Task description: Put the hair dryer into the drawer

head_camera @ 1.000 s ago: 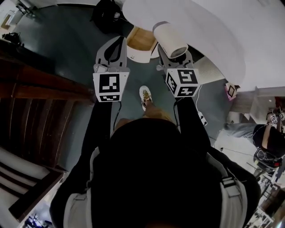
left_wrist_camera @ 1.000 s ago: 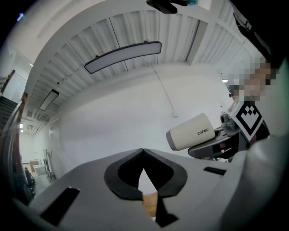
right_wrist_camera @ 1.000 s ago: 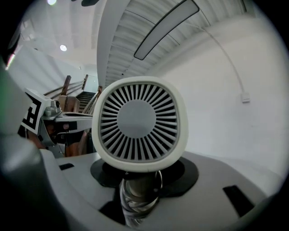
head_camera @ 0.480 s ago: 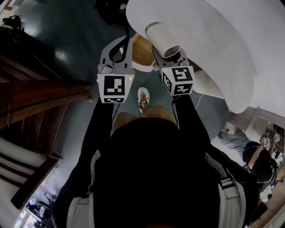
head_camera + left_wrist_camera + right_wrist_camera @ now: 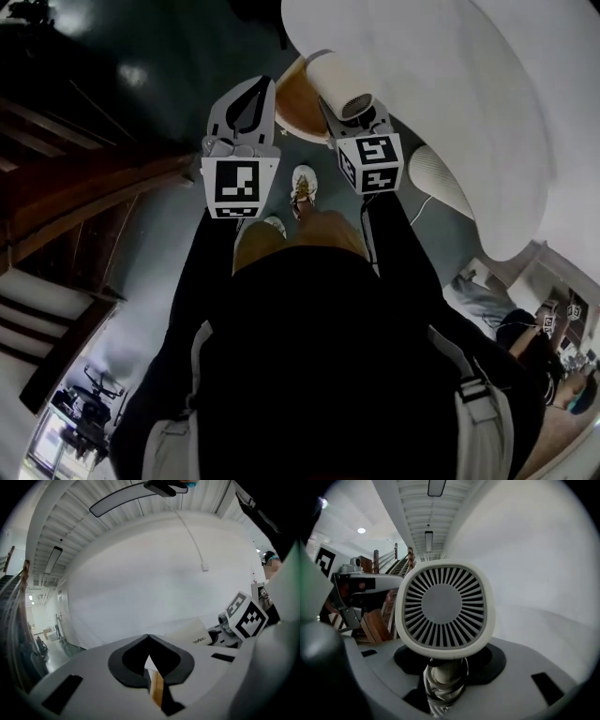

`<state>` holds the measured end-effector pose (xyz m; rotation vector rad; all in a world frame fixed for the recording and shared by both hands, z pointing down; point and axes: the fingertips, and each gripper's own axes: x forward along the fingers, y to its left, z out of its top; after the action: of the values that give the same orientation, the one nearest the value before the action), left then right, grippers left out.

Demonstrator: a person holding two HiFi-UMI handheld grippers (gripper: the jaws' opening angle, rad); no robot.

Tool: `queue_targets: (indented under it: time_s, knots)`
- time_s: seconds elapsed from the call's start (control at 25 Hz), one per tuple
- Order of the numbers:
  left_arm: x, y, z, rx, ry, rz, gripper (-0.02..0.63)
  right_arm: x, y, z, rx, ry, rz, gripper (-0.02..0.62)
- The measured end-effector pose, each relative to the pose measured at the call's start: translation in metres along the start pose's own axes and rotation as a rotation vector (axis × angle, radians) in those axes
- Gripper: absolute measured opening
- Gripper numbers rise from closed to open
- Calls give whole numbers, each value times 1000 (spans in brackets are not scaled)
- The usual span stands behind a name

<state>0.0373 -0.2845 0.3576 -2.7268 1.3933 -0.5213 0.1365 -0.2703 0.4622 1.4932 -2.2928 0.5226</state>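
**Hair dryer [image 5: 336, 80] in the grip, drawer [image 5: 292, 105] just ahead**

Nearest, two dark sleeves [image 5: 211, 272] stretched forward, a pair of tongs at the end of each. On the left, left tongs [image 5: 253, 94] pinched narrow with the tips touching. Nothing between them; only a sliver of wood and white shows through the gap. On the right, right tongs [image 5: 354, 114] clamped on the dryer's handle, low down, near what looks like coiled cord. Cream barrel above the jaws and in line with them, rear grille facing back toward the person. Looks firmly held, the handle straight between the pads.

Just past the tips, what seems to be the open drawer: bare wooden floor, pale rim, tucked under the edge of a big white rounded surface [image 5: 450, 122]. Dryer not inside yet. From the head view its barrel overlaps the drawer's right edge, but whether over the opening or short of it cannot be told. Below the tongs, a shoe [image 5: 305, 187] on the dark floor [image 5: 169, 84]. Farther off to the left, wooden stairs [image 5: 84, 197].

Step in hand, as judged: the carry, close to the drawer, placing not begun.

Next move calls for:
- bringing the right tongs over the bare wood, clear of the white overhang;
- lowering until the barrel can lie flat inside, clear of the rim;
- only then spreading the jaws.

Worth minding the cord, so it lands in the drawer as well. Left tongs free to steady the front or push it shut afterwards.
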Motion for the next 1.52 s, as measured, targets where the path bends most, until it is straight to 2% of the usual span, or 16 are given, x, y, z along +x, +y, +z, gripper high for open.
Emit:
queue_targets:
  time_s: [0.28,0.48,0.88,1.08,1.24,1.52]
  knots:
    - [5,-7,-15,-11,32,-14,15,27,-4,-40,27,93,3,207]
    - [6,-8,-25,-21,59,-15,15,44,-6,-54,41,127,30,207]
    - [-1,0,-41,-40,94,1,15,73,6,-68,-131,209,176,207]
    - [-7,2,-51,-60,111,15,15,77,24,-70,-248,227,280,207]
    - [-11,6,-58,-73,122,26,15,70,34,-58,-261,216,345,207]
    - [-12,5,-62,-101,125,44,15,55,37,-51,-319,224,405,207]
